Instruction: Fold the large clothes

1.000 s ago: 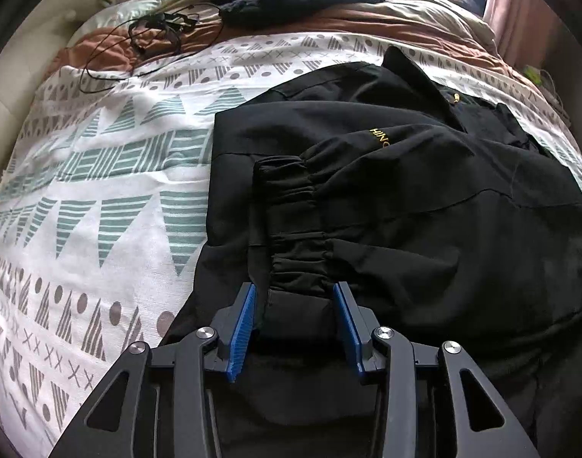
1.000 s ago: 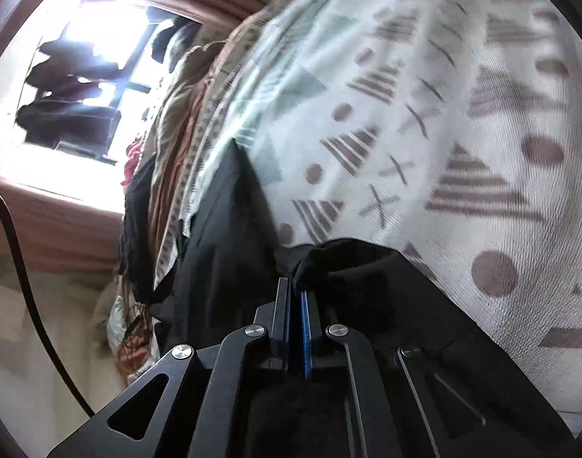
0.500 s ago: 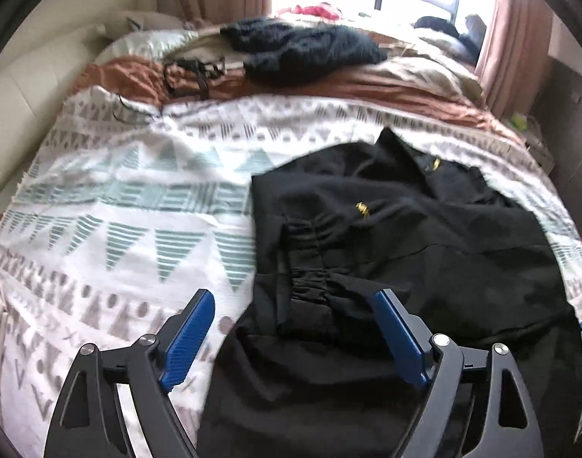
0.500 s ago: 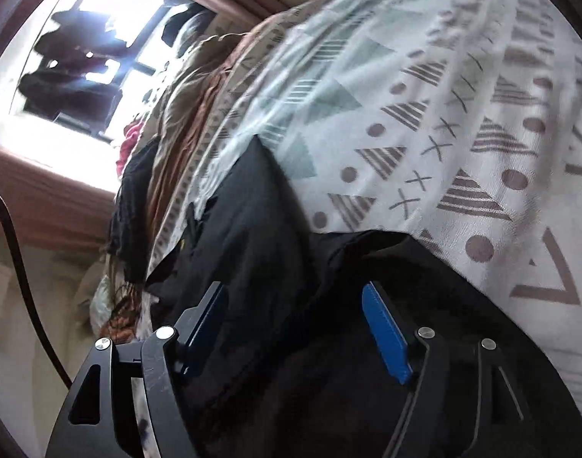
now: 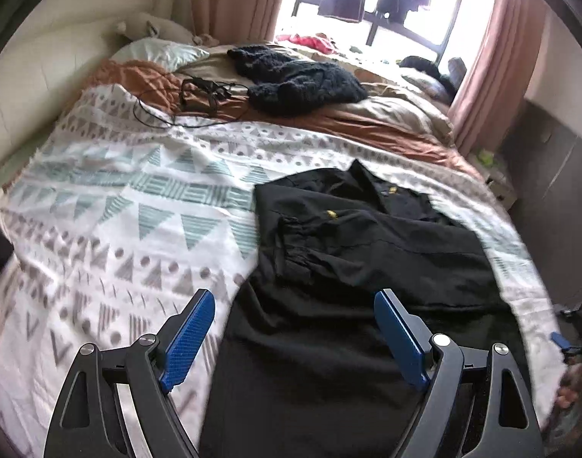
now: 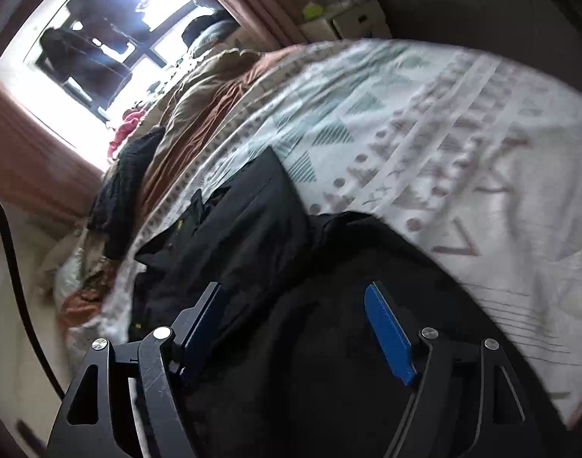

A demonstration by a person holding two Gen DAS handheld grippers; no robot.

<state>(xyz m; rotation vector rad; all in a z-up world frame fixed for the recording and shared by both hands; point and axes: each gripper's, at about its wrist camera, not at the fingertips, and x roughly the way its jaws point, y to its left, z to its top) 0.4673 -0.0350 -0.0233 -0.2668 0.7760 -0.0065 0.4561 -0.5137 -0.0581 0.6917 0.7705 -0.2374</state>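
While the black jacket (image 5: 367,252) lies flat, left tool (image 5: 294,339) apart, right tool (image 6: 298,328) opening, both empty.

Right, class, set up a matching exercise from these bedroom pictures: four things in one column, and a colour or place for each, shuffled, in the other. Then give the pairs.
Things:
1. jacket
2. curtain
3. tangled cable
4. gripper pads

Descriptions:
A. pink, beside the window
B. blue
C. black, lying on the patterned bedspread
D. on the rust-brown blanket, left of the dark knitted garment

Pairs: 1-C, 2-A, 3-D, 4-B
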